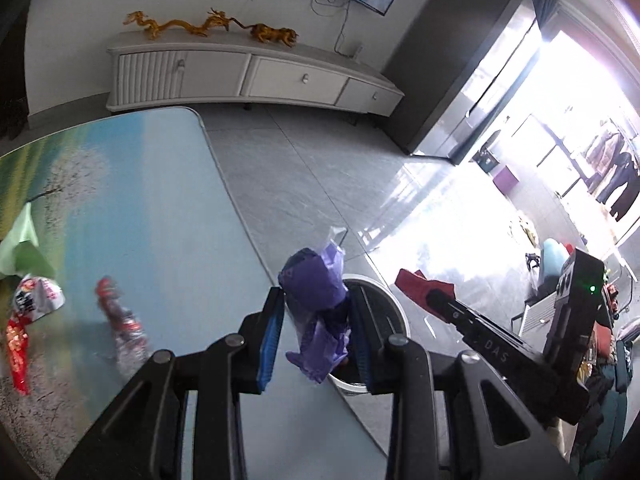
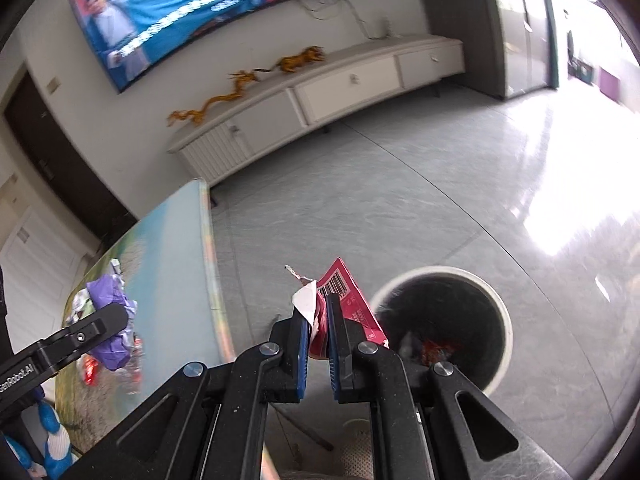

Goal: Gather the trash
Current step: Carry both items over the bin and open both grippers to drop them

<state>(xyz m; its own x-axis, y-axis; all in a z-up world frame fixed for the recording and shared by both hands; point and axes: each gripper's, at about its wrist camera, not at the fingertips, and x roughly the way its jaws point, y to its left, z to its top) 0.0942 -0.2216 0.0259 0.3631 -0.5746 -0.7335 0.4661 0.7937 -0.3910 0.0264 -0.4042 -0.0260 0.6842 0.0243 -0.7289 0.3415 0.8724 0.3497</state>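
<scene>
Here the bench [image 1: 132,208] fills the left half of the left wrist view, its top printed with a blue and green landscape, and its rounded corner sits in the upper middle of that frame. In the right wrist view the same bench runs along the left edge. Beyond it, across the grey tiled floor [image 2: 400,208], a long white cabinet [image 1: 248,76] stands against the wall in the upper part of both frames, under a television [image 2: 208,8].

The trash bin [image 2: 500,308], round with a pale rim and a dark inside, stands on the floor in the lower right of the right wrist view; some red and grey scraps lie at its bottom. In the left wrist view only part of its rim shows, low in the centre behind the fingers.

The left hand-held gripper [image 1: 318,320] is clamped on a crumpled purple bag [image 1: 316,284], which bulges above and below the blue pads, in the lower centre of the frame just in front of the bin's rim. The right hand-held gripper [image 2: 318,320] is squeezed together on a red wrapper [image 2: 348,300] with a barcode, which sticks up and to the right of the fingertips, just left of the bin's mouth.

More litter lies on the bench at the lower left of the left wrist view: a green paper [image 1: 22,248], a red and white packet [image 1: 34,300] and a blurred crumpled wrapper [image 1: 124,320].
</scene>
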